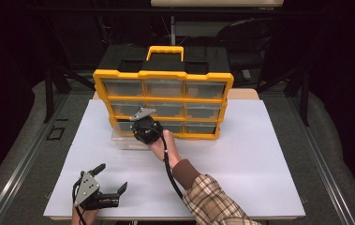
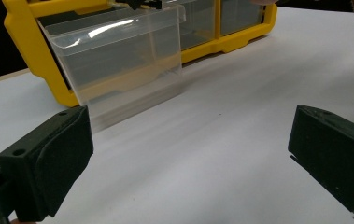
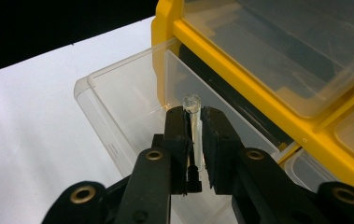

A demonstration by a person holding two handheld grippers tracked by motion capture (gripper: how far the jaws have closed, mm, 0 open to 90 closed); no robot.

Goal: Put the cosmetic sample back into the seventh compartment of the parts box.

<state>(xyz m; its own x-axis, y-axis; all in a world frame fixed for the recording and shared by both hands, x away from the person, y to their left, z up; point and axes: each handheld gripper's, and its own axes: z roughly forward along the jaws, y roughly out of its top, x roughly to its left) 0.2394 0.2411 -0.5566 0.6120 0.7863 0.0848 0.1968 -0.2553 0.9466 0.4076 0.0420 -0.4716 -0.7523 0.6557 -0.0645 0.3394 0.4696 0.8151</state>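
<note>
Right gripper (image 3: 194, 140) fingers (image 3: 177, 135) clamped around clear drawer's (image 3: 118, 93) upright tab (image 3: 192, 105).

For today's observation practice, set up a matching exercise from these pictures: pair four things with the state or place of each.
Things:
1. left gripper
2. right gripper
3. clear drawer
4. carry handle

States or places:
A. pulled out of the bottom-left slot of the yellow organizer
B. open, near the table's front edge
C. yellow, on top of the organizer
D. shut on the drawer's wall

Pairs: 1-B, 2-D, 3-A, 4-C
</note>
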